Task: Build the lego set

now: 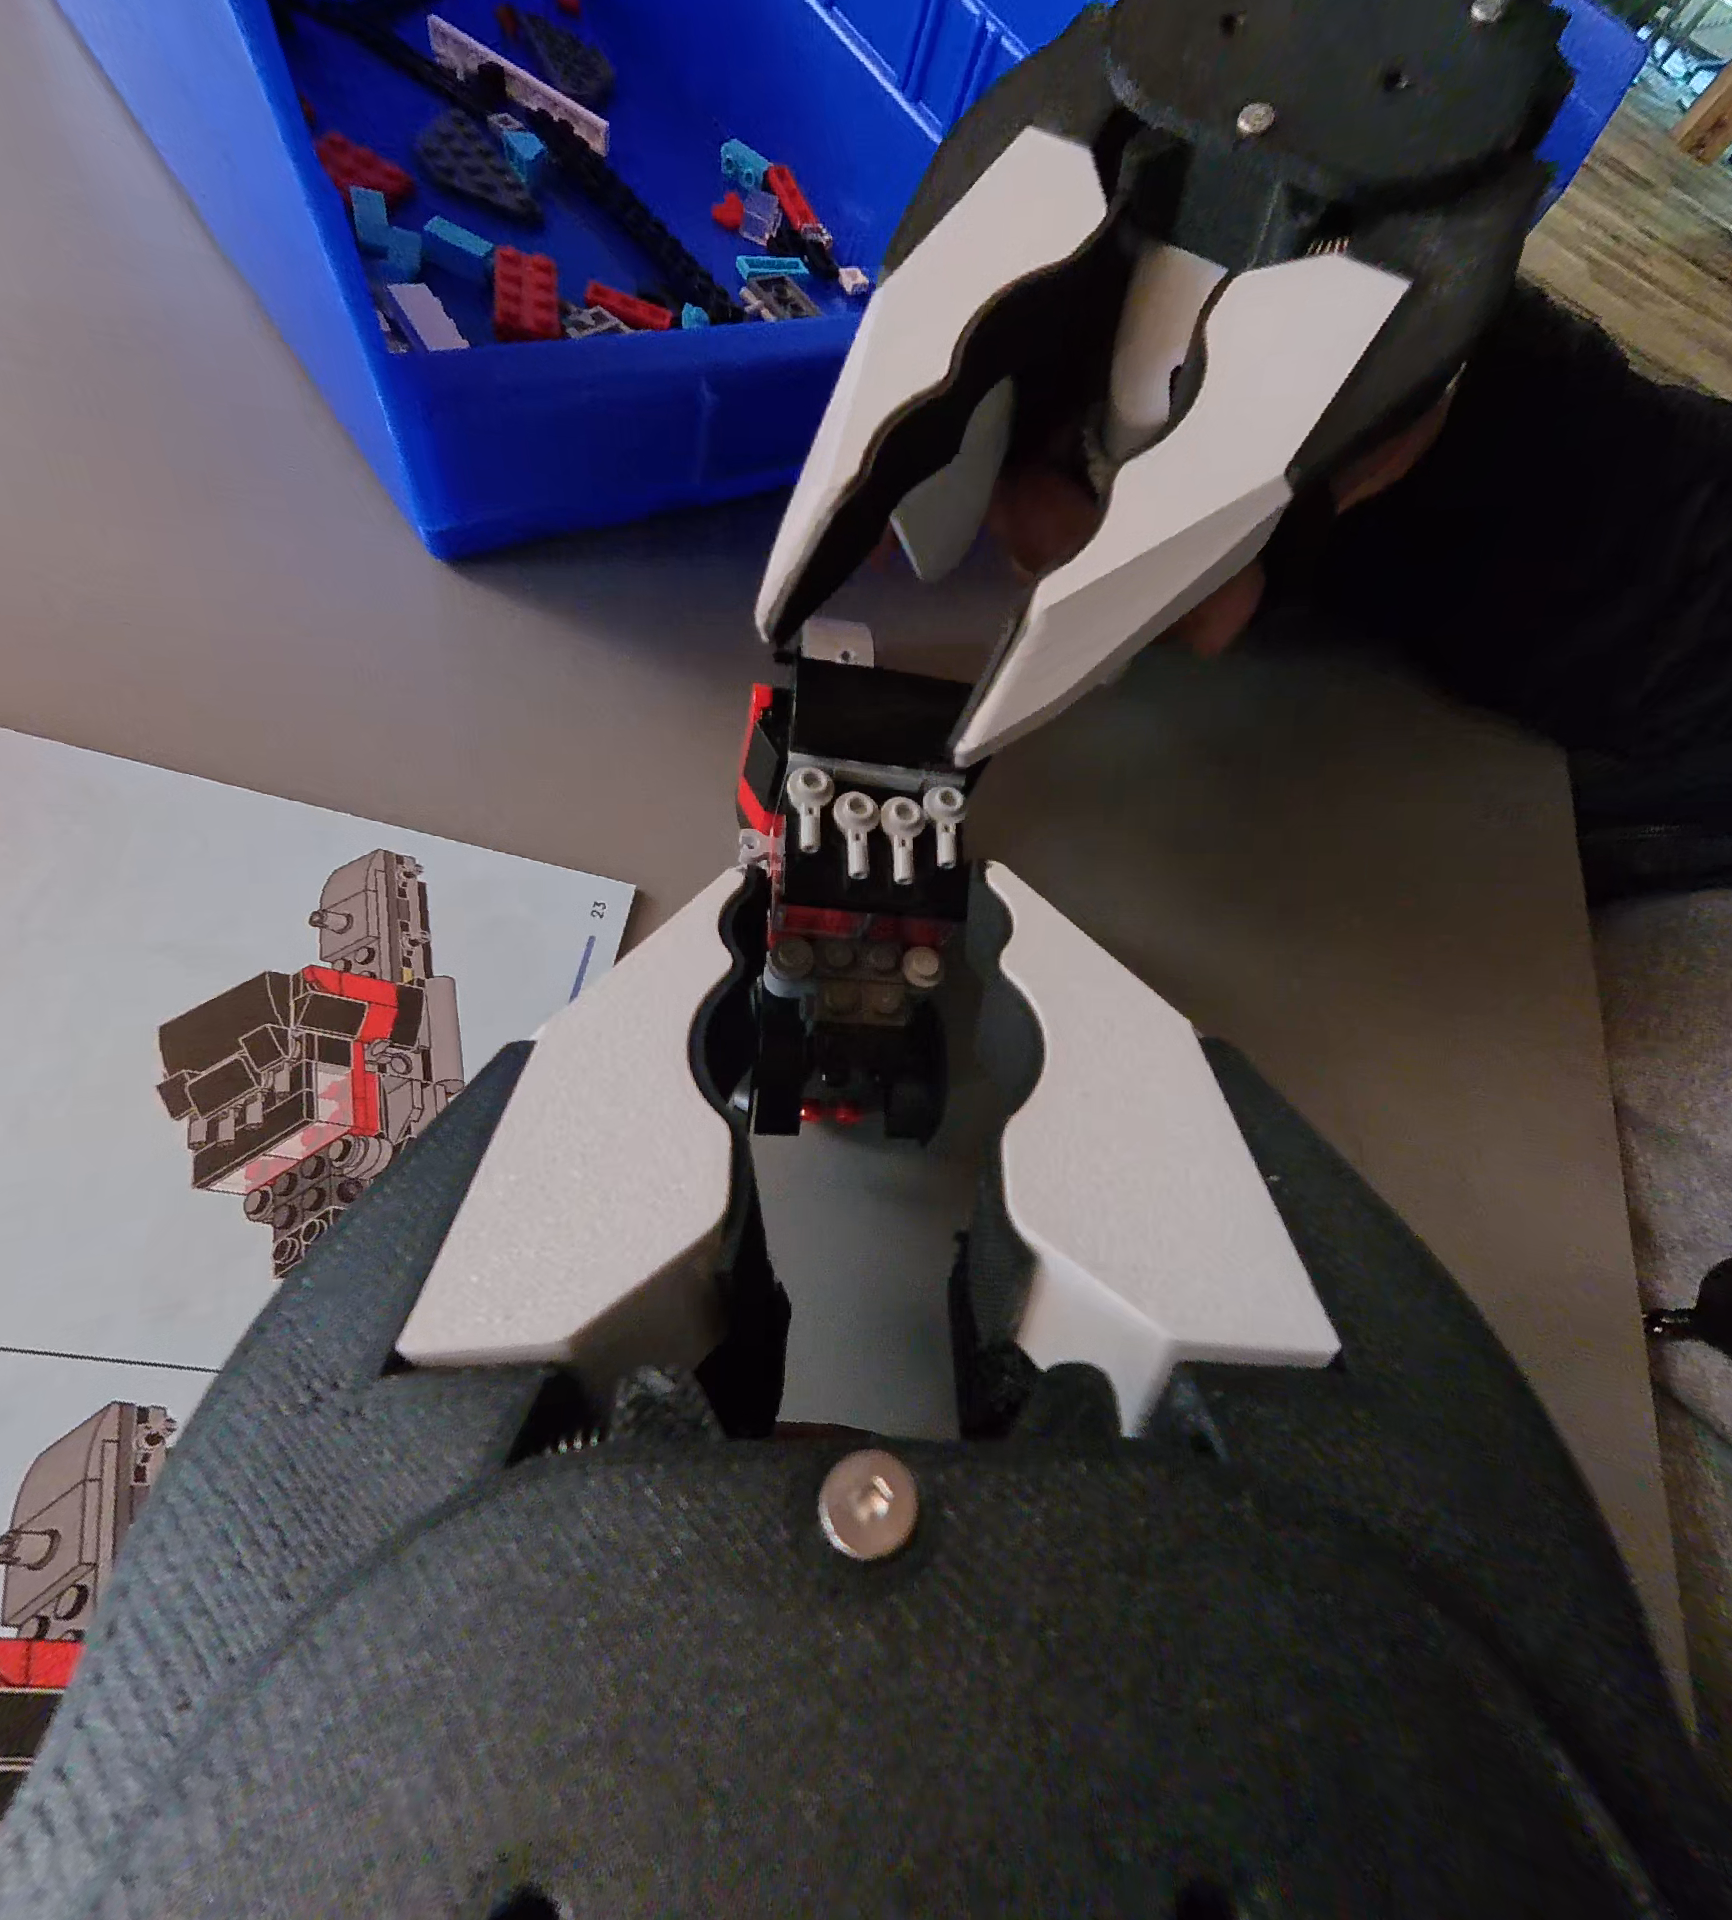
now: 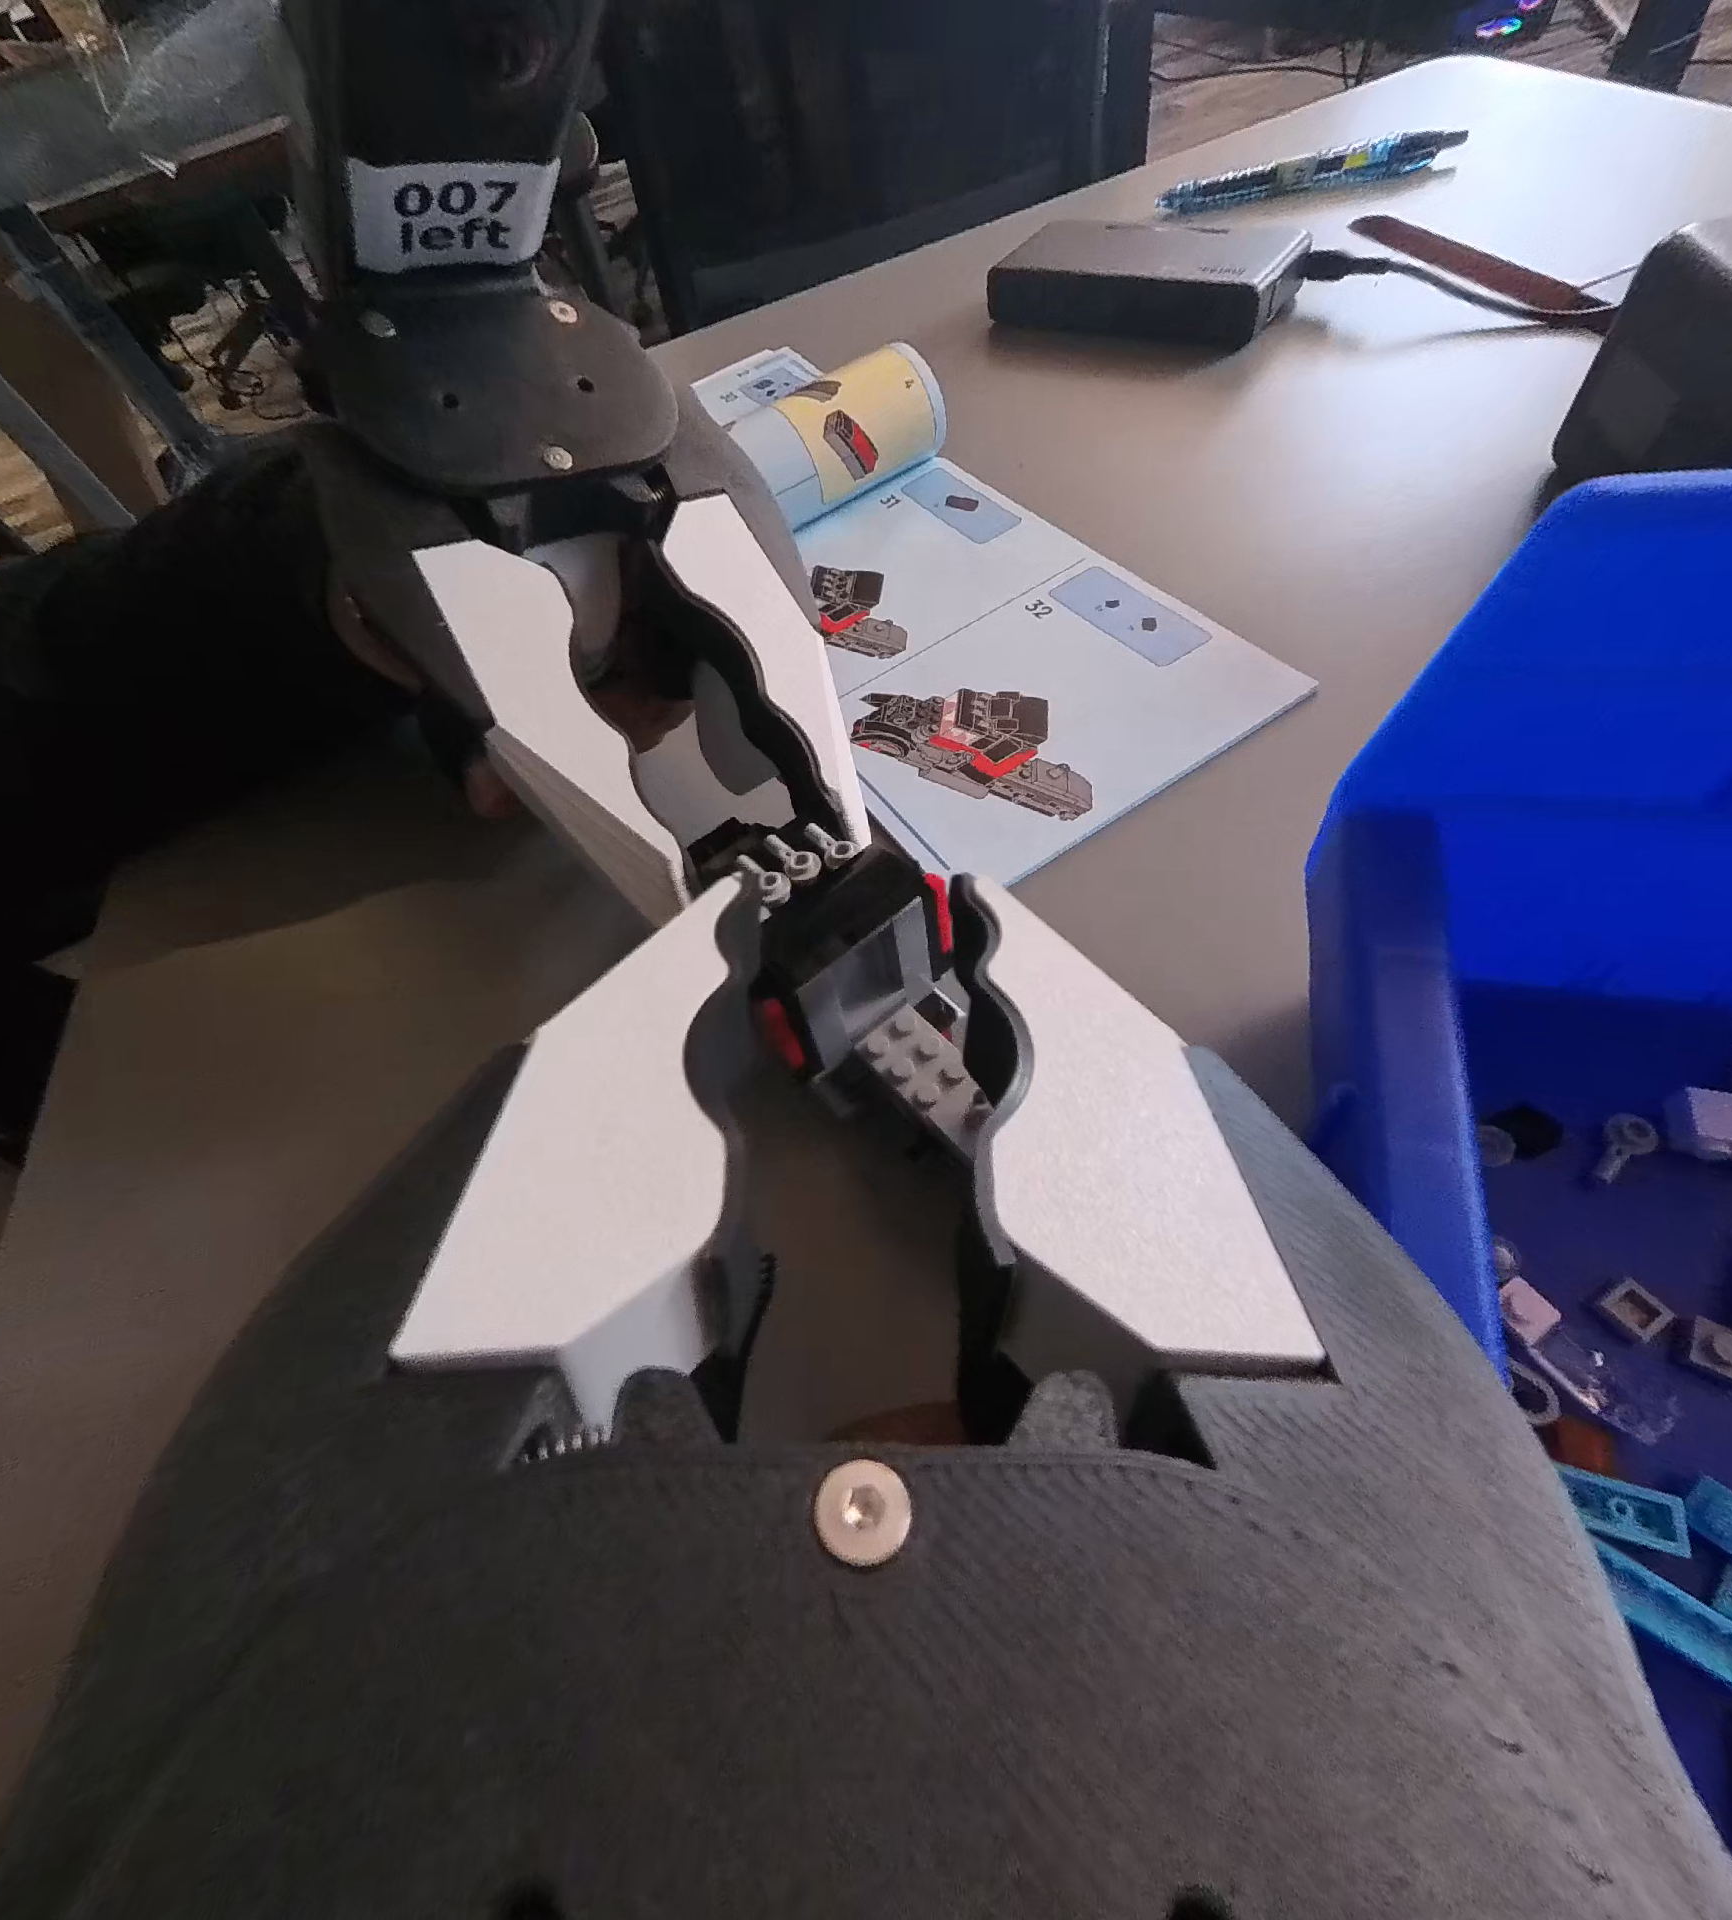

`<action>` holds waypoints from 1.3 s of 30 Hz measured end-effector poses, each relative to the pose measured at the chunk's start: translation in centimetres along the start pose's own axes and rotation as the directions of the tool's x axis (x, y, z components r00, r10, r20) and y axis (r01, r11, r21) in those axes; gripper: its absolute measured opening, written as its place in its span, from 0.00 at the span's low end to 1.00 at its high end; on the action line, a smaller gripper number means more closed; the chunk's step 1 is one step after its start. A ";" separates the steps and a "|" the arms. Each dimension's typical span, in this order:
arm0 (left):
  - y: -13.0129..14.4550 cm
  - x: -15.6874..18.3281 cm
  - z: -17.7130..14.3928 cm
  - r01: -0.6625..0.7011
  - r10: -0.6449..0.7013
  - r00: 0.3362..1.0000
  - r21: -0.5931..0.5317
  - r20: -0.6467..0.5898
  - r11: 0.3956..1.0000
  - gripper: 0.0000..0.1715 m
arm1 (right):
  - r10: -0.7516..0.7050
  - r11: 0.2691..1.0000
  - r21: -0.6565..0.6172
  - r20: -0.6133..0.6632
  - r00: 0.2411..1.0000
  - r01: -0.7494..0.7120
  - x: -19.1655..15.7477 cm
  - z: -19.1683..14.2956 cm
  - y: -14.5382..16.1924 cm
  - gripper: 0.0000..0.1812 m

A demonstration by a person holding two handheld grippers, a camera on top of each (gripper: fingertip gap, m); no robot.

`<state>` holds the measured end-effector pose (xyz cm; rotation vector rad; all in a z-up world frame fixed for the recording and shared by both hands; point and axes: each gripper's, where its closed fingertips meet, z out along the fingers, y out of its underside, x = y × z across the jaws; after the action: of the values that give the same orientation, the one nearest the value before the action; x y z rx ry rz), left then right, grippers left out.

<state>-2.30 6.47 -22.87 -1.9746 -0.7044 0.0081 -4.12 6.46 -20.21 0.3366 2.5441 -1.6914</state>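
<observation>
Above the grey tabletop [image 1: 218,582], the partly built black, red and grey brick model [image 1: 867,914] spans both grippers lengthwise: the left gripper [image 1: 862,894] clamps one end, the right gripper [image 2: 846,904] the other, equally near.

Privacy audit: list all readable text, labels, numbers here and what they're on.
Not quoting writing; carriers only.
White band on left gripper handle: printed label.
Instruction booklet: page, step numbers.
Power bank: mark too faint.
Pen: print blurred.
Lego model: none visible.

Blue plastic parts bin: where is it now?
The blue plastic parts bin sits upper left in the left wrist view, behind the open instruction booklet; right side in the right wrist view.
</observation>
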 end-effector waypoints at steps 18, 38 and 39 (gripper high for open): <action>0.5 -0.3 0.5 -0.140 0.146 0.983 -0.056 0.111 0.989 0.26 | 0.051 0.998 0.039 -0.025 0.998 -0.050 0.0 -3.2 1.0 0.23; 2.0 -1.0 1.5 -0.173 0.208 0.962 -0.191 0.179 0.966 0.24 | 0.005 1.000 0.022 -0.025 1.000 -0.004 -0.6 -3.2 1.0 0.23; 2.0 -0.9 1.5 -0.169 0.202 0.964 -0.189 0.174 0.967 0.23 | -0.005 1.000 0.019 -0.030 1.000 0.005 -0.6 -3.2 1.1 0.23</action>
<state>-2.58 6.57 -25.51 -2.2218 -0.6575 0.2630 -3.09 9.68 -19.81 0.3605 2.5536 -1.7265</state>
